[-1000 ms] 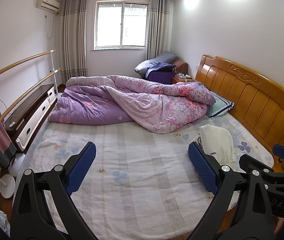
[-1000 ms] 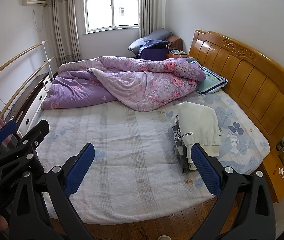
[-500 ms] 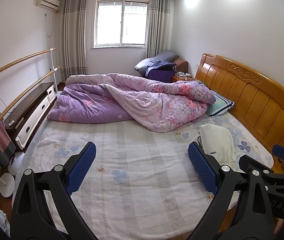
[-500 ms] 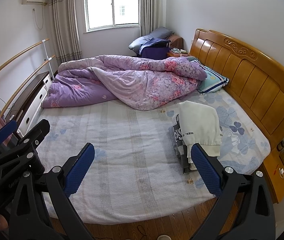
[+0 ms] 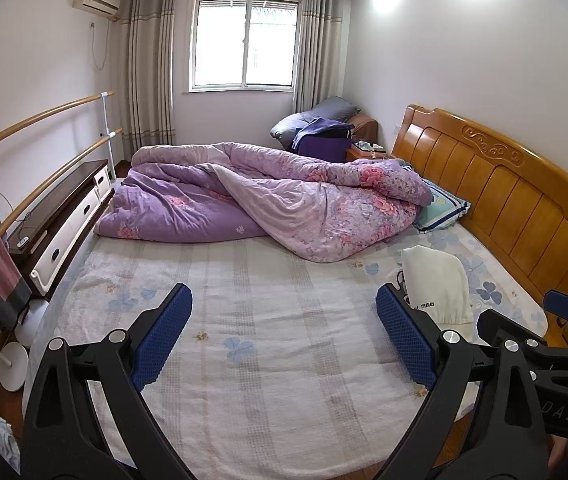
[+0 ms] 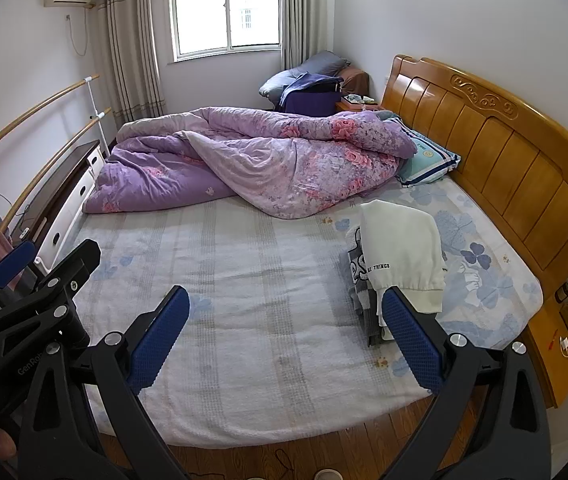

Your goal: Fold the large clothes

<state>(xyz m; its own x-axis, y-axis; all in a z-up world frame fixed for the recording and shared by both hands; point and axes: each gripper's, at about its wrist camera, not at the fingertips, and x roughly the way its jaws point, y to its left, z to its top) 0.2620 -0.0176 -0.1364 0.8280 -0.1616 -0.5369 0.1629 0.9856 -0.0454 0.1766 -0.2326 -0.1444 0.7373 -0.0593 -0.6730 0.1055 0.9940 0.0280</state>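
Both the left gripper [image 5: 284, 340] and right gripper [image 6: 286, 336] hang spread apart, empty, over the bed [image 6: 243, 280]. A folded white garment [image 6: 402, 256] printed "THINGS" tops a pile near the headboard [image 6: 504, 160].

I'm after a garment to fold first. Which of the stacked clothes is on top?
The white garment, printed "THINGS" near its hem, lies on top. The grey patterned one lies under it, only its left edge showing.
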